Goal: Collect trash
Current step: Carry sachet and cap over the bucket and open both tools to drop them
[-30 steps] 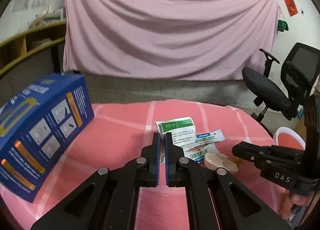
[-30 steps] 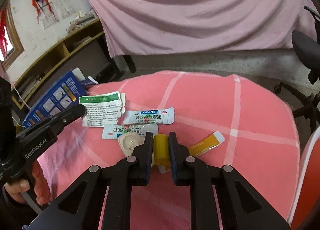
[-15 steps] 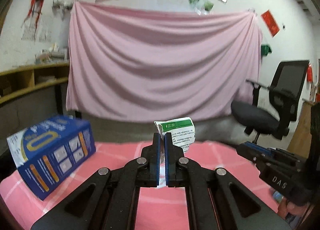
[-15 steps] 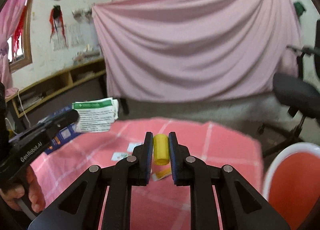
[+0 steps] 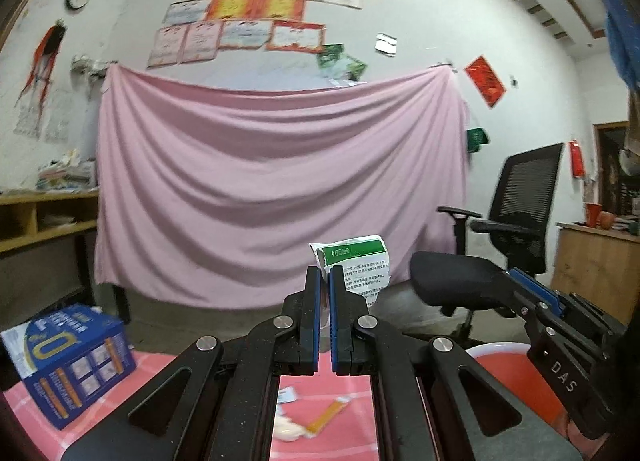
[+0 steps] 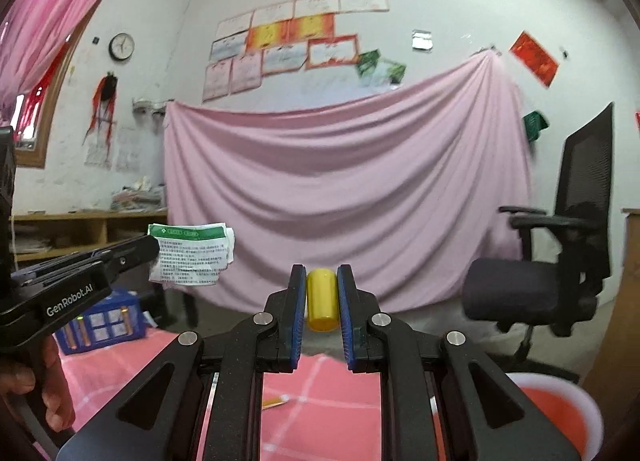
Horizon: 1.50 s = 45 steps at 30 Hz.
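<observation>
My left gripper is shut on a white and green paper packet, held high above the pink table; the packet also shows in the right wrist view. My right gripper is shut on a small yellow cylinder bottle, also lifted in the air. A red bin with a white rim stands low at the right, below the right gripper; it also shows in the left wrist view. An orange sachet and a pale lid lie on the table below.
A blue carton stands on the pink checked tablecloth at the left. A black office chair is at the right. A pink sheet hangs on the back wall, with wooden shelves at the left.
Both grippers have risen well above the table with the packet and the yellow bottle in them. The views tilted up and the red bin came into sight at the right.
</observation>
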### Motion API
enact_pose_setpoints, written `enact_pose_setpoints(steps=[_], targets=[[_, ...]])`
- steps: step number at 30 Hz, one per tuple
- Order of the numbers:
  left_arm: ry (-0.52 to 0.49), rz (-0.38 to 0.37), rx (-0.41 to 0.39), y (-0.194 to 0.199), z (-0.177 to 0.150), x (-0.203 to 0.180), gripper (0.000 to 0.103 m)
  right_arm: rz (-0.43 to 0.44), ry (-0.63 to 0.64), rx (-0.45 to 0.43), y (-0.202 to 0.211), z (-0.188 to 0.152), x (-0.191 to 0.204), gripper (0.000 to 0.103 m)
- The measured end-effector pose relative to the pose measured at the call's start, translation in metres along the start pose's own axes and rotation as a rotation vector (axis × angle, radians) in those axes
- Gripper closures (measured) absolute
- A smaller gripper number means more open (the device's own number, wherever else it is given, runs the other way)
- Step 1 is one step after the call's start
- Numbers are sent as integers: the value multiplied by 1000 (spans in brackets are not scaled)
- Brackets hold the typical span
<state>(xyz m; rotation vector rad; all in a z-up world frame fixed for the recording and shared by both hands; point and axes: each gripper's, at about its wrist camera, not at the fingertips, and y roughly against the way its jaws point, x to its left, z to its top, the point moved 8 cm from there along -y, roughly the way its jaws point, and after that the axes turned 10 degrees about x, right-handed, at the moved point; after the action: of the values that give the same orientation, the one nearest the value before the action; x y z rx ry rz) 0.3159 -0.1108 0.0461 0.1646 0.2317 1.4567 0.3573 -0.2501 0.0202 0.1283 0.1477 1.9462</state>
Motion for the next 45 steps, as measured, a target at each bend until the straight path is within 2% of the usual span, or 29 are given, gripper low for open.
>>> enact_pose_setpoints(steps=[10,19,29,35,38,42,45], targets=[[-104,-135,-53,-7,13,-95,101,-155,-62,-41,33,-5,-71,89],[-133,-210,27,-33,-8,-154,101,-235,-115,46,38,-28,-117,89],[-144,-252,109,-58,-30,-173,101,-259,-180,126,31,-44,-137,89],[-124,-295,199,-73,-43,-179,99,-267,-202,160,27,-52,-143,89],[-99,-343,256,-80,-47,-183,99,-275,-203,177,23,-55,-145,89],[-75,-362,324,-90,-47,-185,98,-289,-209,202,19,-59,-148,89],[-53,-357,342,-92,-45,-181,98,-294,-216,218,16,-62,-151,88]])
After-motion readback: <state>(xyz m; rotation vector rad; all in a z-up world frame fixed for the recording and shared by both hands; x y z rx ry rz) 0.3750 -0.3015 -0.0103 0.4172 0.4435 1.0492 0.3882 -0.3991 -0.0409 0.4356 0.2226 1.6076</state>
